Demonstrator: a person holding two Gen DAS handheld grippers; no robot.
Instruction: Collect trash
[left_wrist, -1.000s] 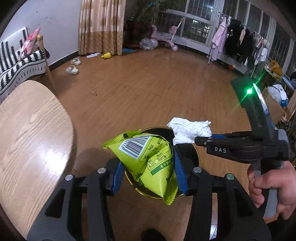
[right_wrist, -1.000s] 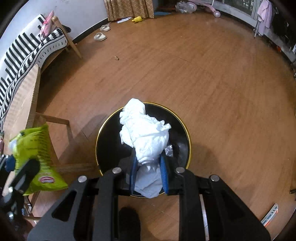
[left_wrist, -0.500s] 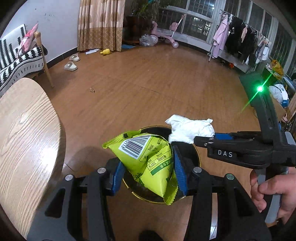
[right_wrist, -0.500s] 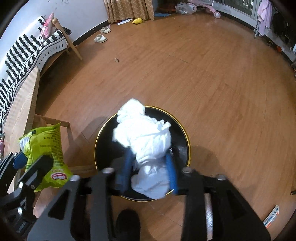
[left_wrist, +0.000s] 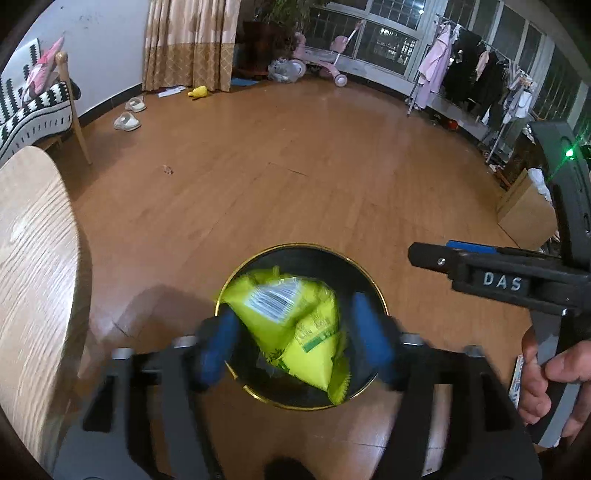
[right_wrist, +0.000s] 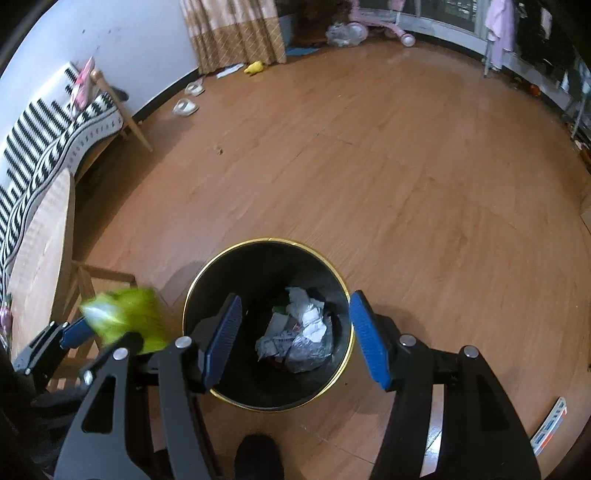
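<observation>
Inside the bin (right_wrist: 343, 291), crumpled paper (right_wrist: 303, 325), unseen from left wrist.

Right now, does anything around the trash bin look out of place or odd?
Yes. A flat printed wrapper lies on the wooden floor to the right of the bin, outside it. The green snack bag is blurred between the wide-apart fingers of the left gripper, above the bin opening.

Yellow-green snack bag (left_wrist: 291, 325), crumpled, barcode face up, over open mouth of black gold-rimmed bin (right_wrist: 334, 280) on the floor, crumpled white paper and grey wrappers (right_wrist: 299, 332) at bin bottom
</observation>
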